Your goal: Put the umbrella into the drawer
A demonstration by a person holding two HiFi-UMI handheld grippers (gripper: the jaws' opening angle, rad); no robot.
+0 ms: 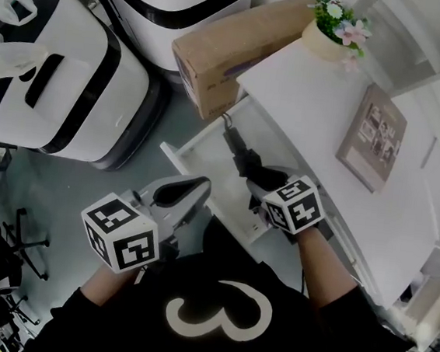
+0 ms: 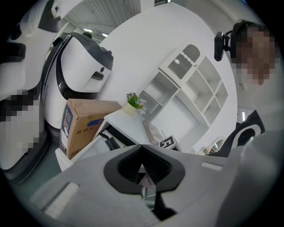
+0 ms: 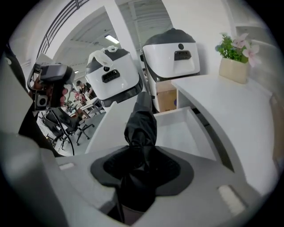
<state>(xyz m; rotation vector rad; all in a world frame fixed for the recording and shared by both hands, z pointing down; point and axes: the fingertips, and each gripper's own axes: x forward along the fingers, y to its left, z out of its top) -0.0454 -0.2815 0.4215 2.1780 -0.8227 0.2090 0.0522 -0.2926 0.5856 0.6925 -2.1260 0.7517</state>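
Note:
A folded black umbrella [image 1: 240,151] points up and away over the open white drawer [image 1: 176,159], with my right gripper [image 1: 260,180] shut on its near end. In the right gripper view the umbrella [image 3: 141,122] rises from between the jaws of that gripper [image 3: 141,153], and the drawer [image 3: 177,131] lies just beyond it. My left gripper [image 1: 191,189] hangs to the left of the drawer's front corner, apart from it. Its jaws meet with nothing between them [image 2: 142,148]. The left gripper view also shows the drawer [image 2: 82,153] and the umbrella [image 2: 111,142].
The drawer belongs to a white desk [image 1: 312,118] carrying a flower pot [image 1: 333,31] and a brown book [image 1: 373,136]. A cardboard box [image 1: 216,61] stands against the desk's far end. Large white machines [image 1: 65,85] stand to the left, and a chair base [image 1: 29,245] sits on the floor.

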